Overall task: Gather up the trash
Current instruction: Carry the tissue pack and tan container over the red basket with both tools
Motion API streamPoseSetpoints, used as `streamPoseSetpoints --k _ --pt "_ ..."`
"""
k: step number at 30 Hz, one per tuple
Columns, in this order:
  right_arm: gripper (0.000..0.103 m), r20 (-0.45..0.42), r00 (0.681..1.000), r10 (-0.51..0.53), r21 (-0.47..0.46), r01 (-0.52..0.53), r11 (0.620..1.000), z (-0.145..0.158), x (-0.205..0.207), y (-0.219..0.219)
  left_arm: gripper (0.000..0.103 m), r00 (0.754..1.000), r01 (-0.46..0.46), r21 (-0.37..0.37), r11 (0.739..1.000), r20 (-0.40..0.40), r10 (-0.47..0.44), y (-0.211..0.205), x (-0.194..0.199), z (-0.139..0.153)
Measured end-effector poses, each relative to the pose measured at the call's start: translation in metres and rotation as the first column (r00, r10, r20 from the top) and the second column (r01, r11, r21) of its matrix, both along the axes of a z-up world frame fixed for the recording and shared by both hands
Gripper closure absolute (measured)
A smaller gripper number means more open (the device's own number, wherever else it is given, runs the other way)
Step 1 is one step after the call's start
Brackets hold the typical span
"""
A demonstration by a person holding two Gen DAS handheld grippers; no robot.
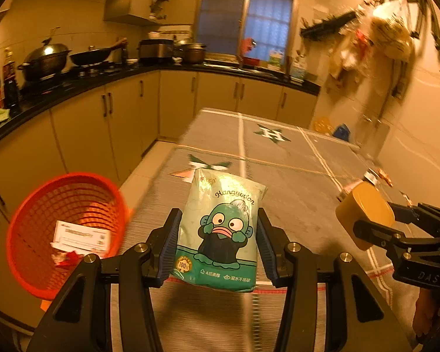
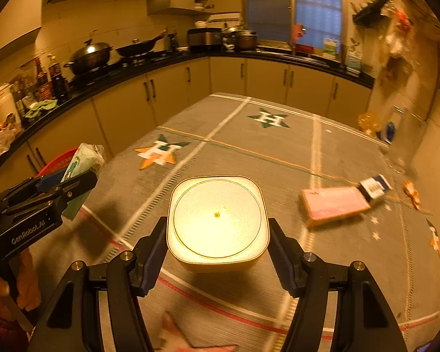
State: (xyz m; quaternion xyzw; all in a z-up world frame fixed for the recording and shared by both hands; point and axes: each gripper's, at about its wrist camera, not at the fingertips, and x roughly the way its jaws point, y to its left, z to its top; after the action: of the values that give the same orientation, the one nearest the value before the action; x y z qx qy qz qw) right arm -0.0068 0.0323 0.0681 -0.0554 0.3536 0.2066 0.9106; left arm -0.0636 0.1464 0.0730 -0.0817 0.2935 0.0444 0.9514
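Carrying two pieces of trash above the cloth-covered table [image 2: 278, 135]. Left gripper [image 1: 218, 243] clamped on a green tissue pack [image 1: 220, 228], long axis upright, cartoon fish-face printed on front. Orange basket [image 1: 67, 228] just left of that pack, lower, nearer the left hand. Right gripper [image 2: 217, 249] closed on a pale squarish tub [image 2: 217, 220], farther from the basket.
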Motion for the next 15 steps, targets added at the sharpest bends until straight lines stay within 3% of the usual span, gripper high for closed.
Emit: streamPoseSetpoints --k 8,15 --pt "0.034 -0.009 0.994 0.113 0.02 -0.113 0.993 0.009 0.001 0.052 0.056 0.991 -0.13 -0.017 0.991 0.017 0.13 0.057 -0.024 0.005" --pt "0.034 -0.034 0.979 0.201 0.054 -0.199 0.978 0.013 0.005 0.101 0.056 0.969 -0.248 -0.029 0.968 -0.001 0.249 0.11 -0.043 -0.003"
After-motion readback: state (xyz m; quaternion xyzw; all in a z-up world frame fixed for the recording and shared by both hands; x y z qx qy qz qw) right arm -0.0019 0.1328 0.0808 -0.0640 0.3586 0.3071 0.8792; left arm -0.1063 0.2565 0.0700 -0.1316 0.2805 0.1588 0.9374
